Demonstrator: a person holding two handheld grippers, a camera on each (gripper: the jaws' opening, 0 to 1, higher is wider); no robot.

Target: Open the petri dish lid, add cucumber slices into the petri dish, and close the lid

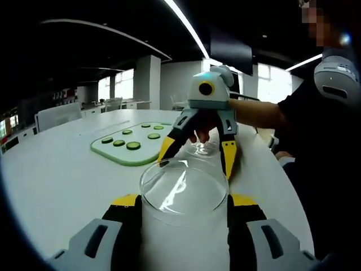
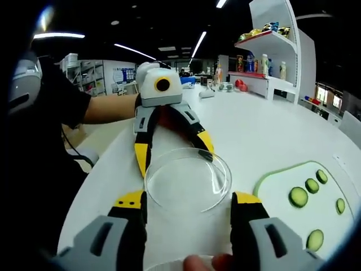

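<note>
While the left gripper clamps the petri dish lid at lower centre, the right gripper straddles the petri dish, jaws wide; cucumber slices lie lower right.

A clear petri dish lid is gripped between the left gripper jaws at 6 o'clock. The right gripper is seen at 12 o'clock (jaws spread). Cucumber slices are laid on a green board at 10 o'clock.

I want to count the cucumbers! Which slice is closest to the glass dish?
The big cucumber slice at the green board's edge nearest the petri dish; the other slices lie farther out on the board.
</note>
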